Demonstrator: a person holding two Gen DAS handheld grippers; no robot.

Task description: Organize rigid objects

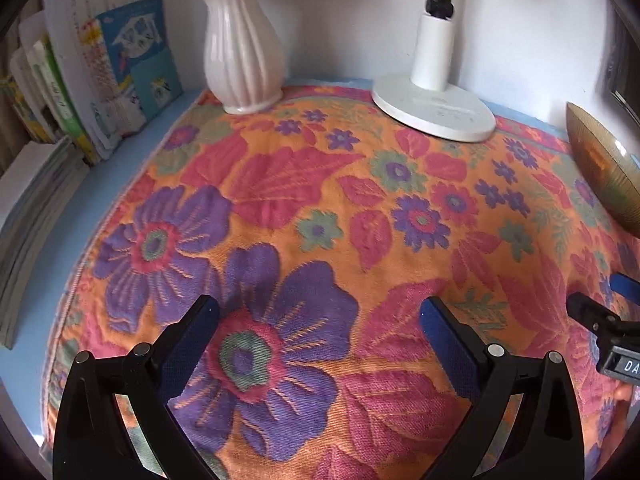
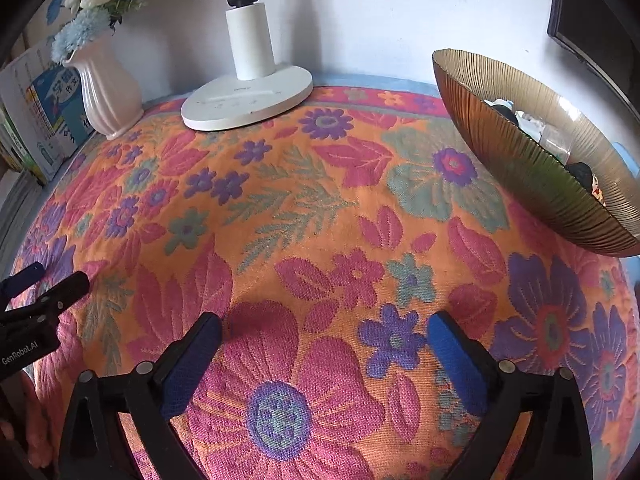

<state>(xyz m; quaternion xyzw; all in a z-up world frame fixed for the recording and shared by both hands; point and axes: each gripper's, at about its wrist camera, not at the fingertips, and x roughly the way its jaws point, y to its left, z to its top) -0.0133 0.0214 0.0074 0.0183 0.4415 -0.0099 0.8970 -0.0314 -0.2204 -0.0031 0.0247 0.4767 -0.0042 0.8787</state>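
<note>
A floral tablecloth covers the table against a white wall.

The left hand-held gripper hung low with its jaws spread wide, nothing between the blue pads. The right hand-held gripper sat level beside it, just as wide and empty. Each showed at the edge of the other's view, near but apart.
</note>
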